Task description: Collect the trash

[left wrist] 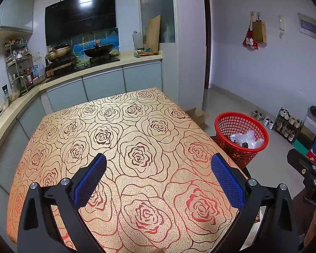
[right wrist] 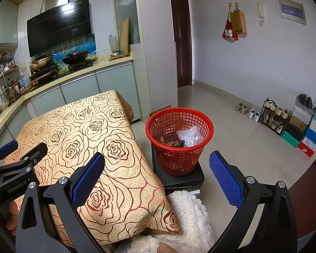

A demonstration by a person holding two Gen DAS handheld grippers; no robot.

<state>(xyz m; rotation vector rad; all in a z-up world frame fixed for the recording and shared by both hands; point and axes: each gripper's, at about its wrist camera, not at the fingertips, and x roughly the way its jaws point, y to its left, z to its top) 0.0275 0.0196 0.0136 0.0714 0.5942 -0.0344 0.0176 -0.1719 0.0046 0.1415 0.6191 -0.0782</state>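
1. Both views are evenly lit by soft, cool, diffuse light; shadows are faint.
2. Glare: bright reflections sit on the glossy black range hood (left wrist: 80, 16), strongest near its upper edge in both views.
3. Fisheye distortion bends the counter (left wrist: 14, 107) edge and walls near the frame borders; the corners are vignetted black.
4. Focus is sharp throughout; the rose-patterned tablecloth (left wrist: 137, 147) shows no motion blur.
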